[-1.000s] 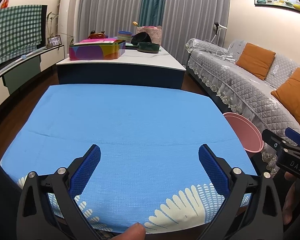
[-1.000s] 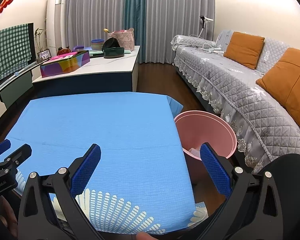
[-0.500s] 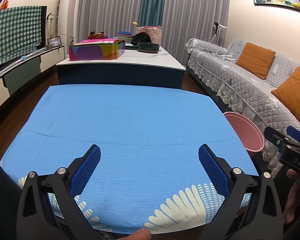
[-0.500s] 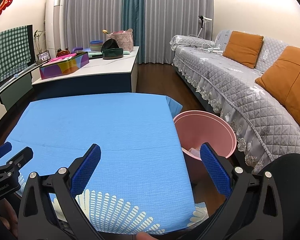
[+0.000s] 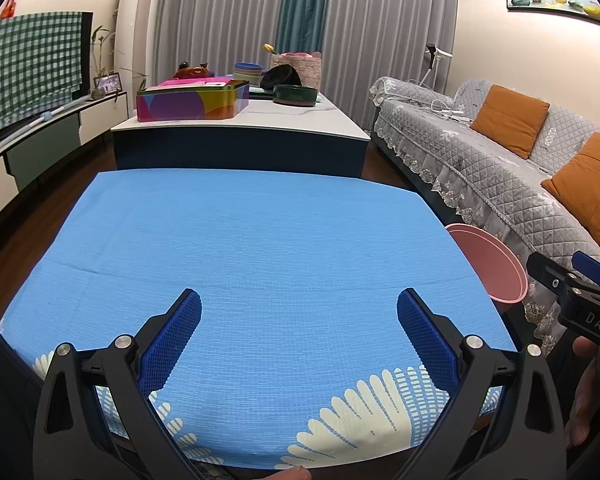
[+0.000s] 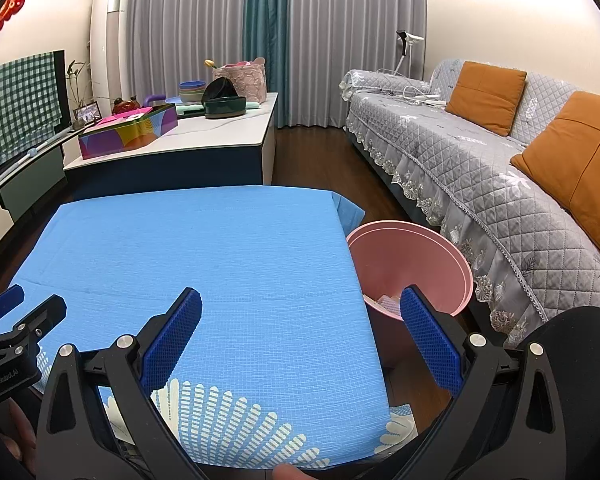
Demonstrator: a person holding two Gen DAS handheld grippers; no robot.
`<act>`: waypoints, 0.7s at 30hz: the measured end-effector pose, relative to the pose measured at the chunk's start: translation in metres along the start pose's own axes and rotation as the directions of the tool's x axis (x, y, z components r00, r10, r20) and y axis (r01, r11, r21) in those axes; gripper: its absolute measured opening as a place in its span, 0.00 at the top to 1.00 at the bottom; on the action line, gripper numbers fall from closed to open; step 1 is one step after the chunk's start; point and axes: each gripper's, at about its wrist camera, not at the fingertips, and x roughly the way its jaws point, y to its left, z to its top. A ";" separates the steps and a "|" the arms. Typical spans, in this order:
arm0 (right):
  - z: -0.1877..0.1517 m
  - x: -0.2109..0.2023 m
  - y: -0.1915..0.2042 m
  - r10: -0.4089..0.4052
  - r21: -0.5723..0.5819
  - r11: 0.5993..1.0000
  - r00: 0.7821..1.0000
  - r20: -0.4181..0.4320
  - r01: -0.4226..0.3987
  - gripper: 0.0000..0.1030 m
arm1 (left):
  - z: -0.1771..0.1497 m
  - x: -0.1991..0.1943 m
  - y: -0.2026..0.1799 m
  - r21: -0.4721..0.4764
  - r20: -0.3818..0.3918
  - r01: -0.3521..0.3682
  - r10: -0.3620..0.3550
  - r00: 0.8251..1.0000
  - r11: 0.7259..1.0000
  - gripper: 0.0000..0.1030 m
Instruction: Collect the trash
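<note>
Grippers both hanging over the near edge of the blue tablecloth [image 5: 260, 240], nothing between the pads. Left gripper [image 5: 299, 320] is sitting with jaws spread wide, released; right gripper [image 6: 300, 320] same, jaws wide apart, its right pad overlapping the pink trash bin [image 6: 416, 256] in view. Bin is standing on the floor just beside the table's right edge, between the table and the grey sofa [image 6: 480, 168]. Pale crumpled trash [image 6: 388, 302] is lying at the bottom of the bin, partly hidden by the pad. In the left wrist view the bin rim is peeking out past the cloth's right side. White-topped coffee table [image 5: 240, 120] with a colourful box [image 5: 192, 100] and bowls is standing beyond the cloth.
</note>
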 end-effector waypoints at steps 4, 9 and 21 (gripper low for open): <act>0.000 0.000 0.000 0.000 0.000 1.000 1.000 0.000 0.000 0.05 | 0.000 0.000 0.001 0.000 0.001 0.000 0.000 1.000 1.000 0.08; 0.000 0.000 0.000 0.000 0.000 1.000 1.000 0.000 0.000 0.05 | 0.000 0.000 0.001 0.004 0.002 0.002 -0.002 1.000 1.000 0.08; 0.000 0.000 -0.001 0.001 0.001 1.000 1.000 0.000 -0.001 0.05 | -0.002 0.000 0.000 0.010 0.004 0.006 -0.006 1.000 1.000 0.08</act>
